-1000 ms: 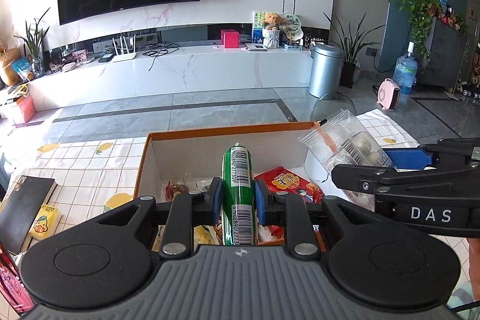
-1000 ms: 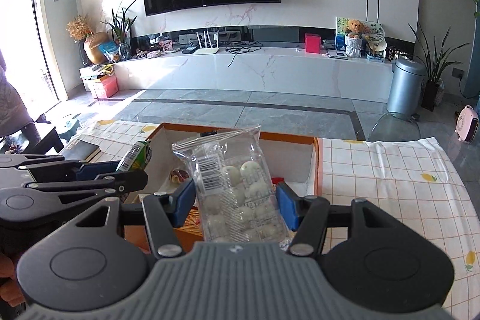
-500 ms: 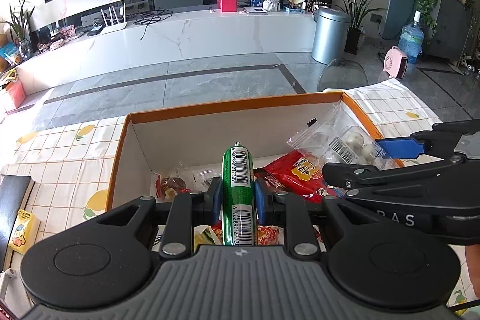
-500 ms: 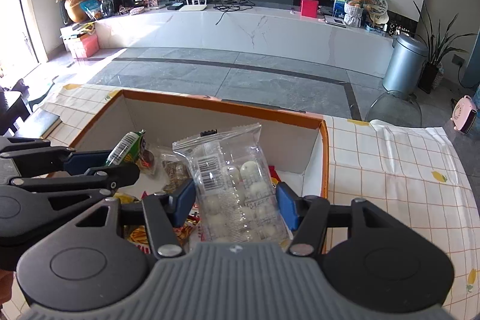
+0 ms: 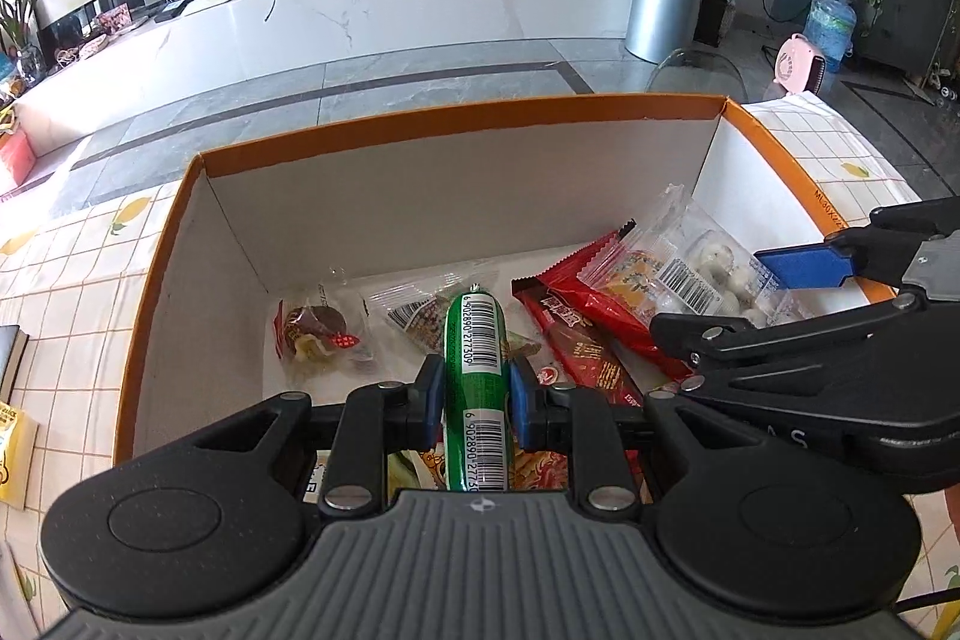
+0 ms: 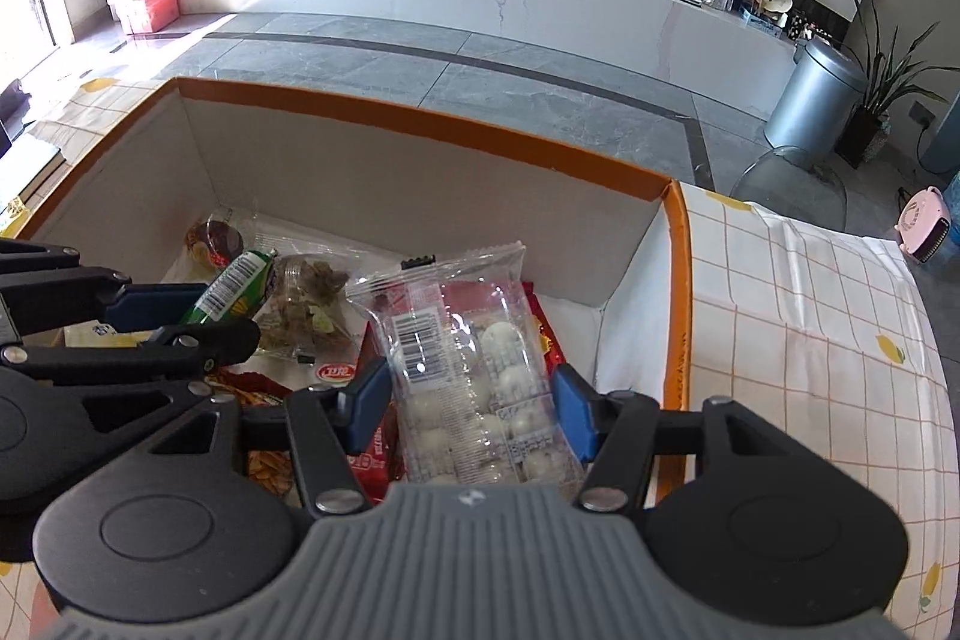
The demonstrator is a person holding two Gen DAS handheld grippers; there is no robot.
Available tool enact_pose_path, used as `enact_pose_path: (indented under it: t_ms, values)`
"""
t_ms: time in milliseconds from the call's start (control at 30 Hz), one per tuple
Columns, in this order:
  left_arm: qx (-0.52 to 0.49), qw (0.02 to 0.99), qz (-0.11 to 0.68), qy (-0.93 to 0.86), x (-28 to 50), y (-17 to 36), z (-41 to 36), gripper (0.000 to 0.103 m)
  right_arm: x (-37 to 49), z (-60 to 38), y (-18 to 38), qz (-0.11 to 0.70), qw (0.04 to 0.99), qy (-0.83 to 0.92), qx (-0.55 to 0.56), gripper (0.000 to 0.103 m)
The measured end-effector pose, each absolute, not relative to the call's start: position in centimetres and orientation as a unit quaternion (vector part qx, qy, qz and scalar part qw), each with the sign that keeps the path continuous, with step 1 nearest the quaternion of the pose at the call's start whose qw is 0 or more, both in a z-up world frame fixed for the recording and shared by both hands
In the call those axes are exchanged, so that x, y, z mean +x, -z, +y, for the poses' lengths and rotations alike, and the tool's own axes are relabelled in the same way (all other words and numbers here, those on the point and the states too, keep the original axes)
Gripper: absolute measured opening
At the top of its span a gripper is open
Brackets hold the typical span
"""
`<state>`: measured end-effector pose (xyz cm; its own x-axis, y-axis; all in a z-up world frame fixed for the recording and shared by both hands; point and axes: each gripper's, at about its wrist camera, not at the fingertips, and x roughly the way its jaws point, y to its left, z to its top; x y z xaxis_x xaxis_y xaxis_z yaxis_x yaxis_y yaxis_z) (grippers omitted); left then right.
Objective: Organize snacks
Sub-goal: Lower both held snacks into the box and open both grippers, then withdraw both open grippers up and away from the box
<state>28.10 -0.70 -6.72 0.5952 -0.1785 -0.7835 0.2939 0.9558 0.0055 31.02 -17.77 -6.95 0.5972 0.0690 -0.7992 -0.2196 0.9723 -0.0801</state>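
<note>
Left gripper [image 5: 477, 394] is clamping its blue fingers [image 5: 429, 403] on a green tube-shaped sausage snack with barcodes [image 5: 477, 370], pointing it down into the open orange-rimmed cardboard box with white inner walls [image 5: 420, 196]. Right gripper [image 6: 474, 403] is gripping a clear plastic bag of round white sweets [image 6: 474, 370] between its fingers [image 6: 573, 406], pads pressing both bag edges, also angled down over the box's right half. Both snacks are hanging inside the box opening, above the contents; can't tell if either is touching what's beneath. Lying on the box floor: a red foil wrapper [image 5: 591, 304], a long dark-red bar pack [image 5: 585, 361], a small clear packet with a dark round sweet [image 5: 315, 334], and a clear pouch of brownish dried pieces [image 6: 306, 304]. Box is sitting on a table covered by a white checked cloth with lemon prints [image 6: 804, 340]. Each gripper is showing at the edge of the other's view, side by side, close together.
</note>
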Motion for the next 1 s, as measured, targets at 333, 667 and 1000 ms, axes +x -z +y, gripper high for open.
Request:
enact_pose_path:
  t_ms: [333,667,1000]
  values:
    - [0.083,0.88,0.451,0.124,29.0,7.4,-1.2,0.025,31.6,-17.0,7.8,0.454,0.879,-0.078,-0.122,0.058]
    - [0.091,0.882,0.449,0.111,29.1,6.6,-1.2,0.031,31.6,-16.8,7.7,0.463,0.873,-0.076,-0.134,0.064]
    - [0.085,0.9,0.416,0.095,27.9,4.1,-0.5,0.062,30.2,-17.4,5.1,0.44,0.883,-0.061,-0.15,0.08]
